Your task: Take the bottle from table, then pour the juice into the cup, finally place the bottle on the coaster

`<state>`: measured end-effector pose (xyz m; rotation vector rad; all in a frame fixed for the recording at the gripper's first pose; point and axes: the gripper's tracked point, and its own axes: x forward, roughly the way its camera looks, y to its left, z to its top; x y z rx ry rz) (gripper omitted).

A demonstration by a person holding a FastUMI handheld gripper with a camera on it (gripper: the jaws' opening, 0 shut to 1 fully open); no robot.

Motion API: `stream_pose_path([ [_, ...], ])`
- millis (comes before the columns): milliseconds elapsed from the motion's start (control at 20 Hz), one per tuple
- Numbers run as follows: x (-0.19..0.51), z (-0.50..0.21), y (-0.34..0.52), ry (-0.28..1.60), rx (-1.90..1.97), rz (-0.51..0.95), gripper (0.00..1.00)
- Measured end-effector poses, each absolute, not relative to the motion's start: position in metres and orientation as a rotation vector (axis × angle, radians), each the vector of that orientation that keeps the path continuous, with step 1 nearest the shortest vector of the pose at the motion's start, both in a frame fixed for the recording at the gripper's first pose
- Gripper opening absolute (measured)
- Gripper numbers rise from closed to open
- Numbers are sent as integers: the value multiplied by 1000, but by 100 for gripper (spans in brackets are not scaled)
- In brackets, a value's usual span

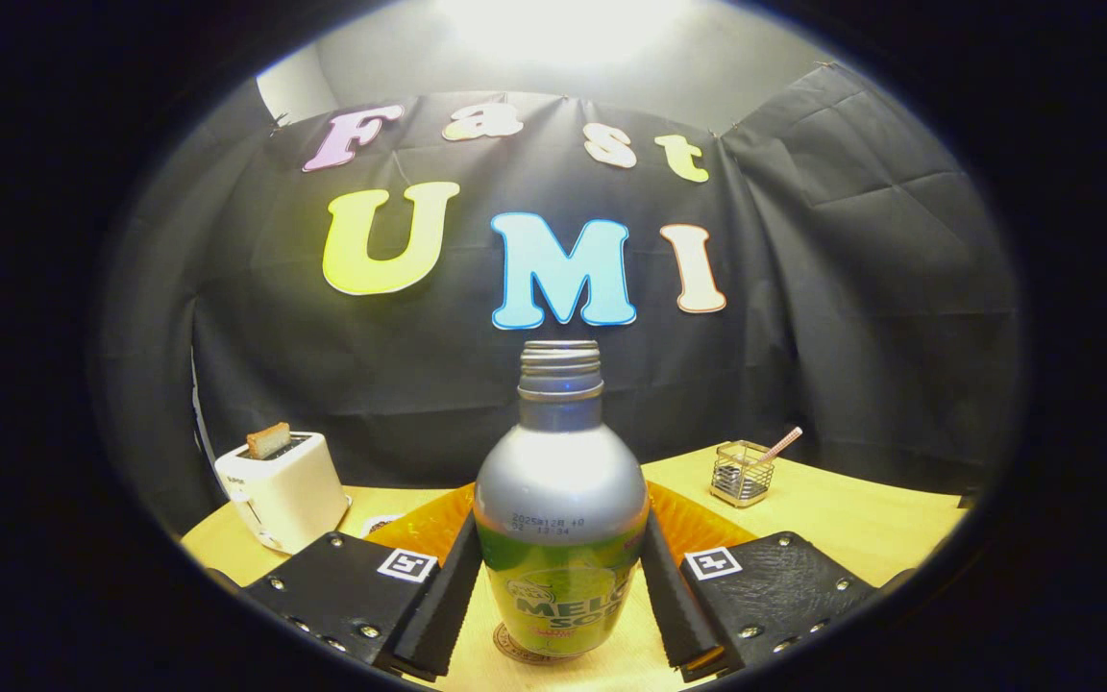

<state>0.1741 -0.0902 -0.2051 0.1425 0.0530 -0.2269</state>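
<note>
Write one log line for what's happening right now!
gripper: shut on bottle | bottle: upright, uncapped, over coaster

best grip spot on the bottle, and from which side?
Grip the bottle on its wide lower body, level from the front, as the gripper does now: fingers press both flanks. It stands upright, the shoulder curves in, and the neck is narrow.

Square coded markers (pixel 407 565) sit on the fingers (pixel 448 596) clamping the labelled bottle (pixel 561 500).
</note>
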Motion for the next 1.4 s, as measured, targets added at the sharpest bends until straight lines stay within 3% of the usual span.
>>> stream_pose_path([
  [650, 212, -276, -67, 115, 111, -177, 79],
  [1400, 217, -304, -67, 107, 132, -176, 79],
])
